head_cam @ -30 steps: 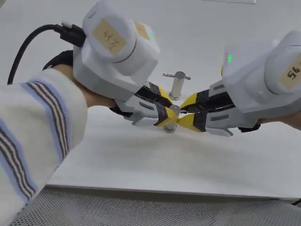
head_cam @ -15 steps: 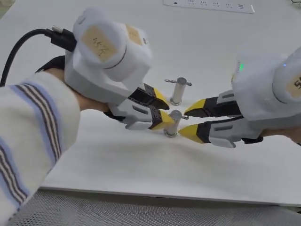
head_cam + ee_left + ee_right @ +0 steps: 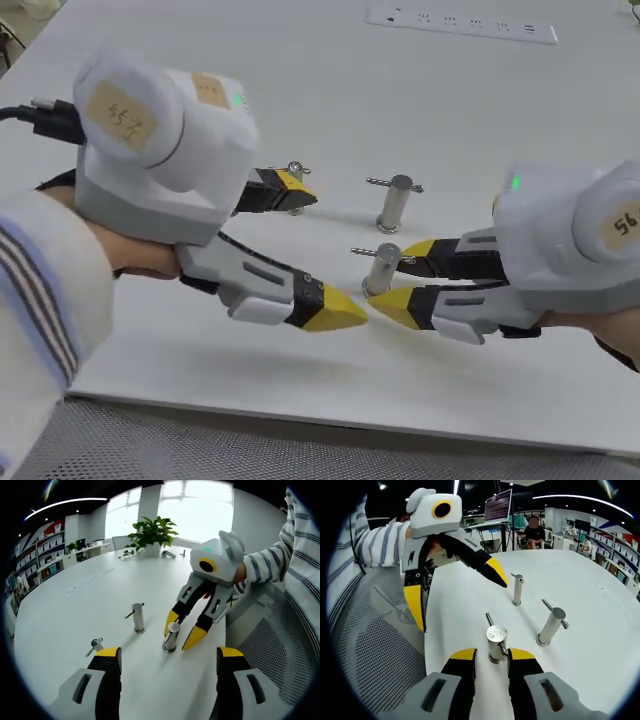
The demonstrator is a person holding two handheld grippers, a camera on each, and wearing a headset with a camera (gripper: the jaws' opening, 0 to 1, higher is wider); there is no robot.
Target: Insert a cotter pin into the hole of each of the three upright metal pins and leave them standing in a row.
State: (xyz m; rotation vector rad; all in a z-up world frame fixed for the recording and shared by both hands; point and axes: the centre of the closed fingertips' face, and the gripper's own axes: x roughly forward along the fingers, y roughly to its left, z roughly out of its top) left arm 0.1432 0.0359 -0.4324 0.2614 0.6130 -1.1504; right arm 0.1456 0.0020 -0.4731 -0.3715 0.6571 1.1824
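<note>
Metal pin (image 3: 496, 642) — between right gripper (image 3: 492, 655) jaws

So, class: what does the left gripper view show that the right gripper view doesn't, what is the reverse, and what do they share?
The left gripper view adds a potted plant before bright windows, and the right tongs seen from the front, open astride one metal pin. The right gripper view adds a lit screen, a seated person far back, and the left tongs spread wide. Both share the white table, all three upright metal pins, a striped sleeve and the perforated surface at the table's edge.
</note>
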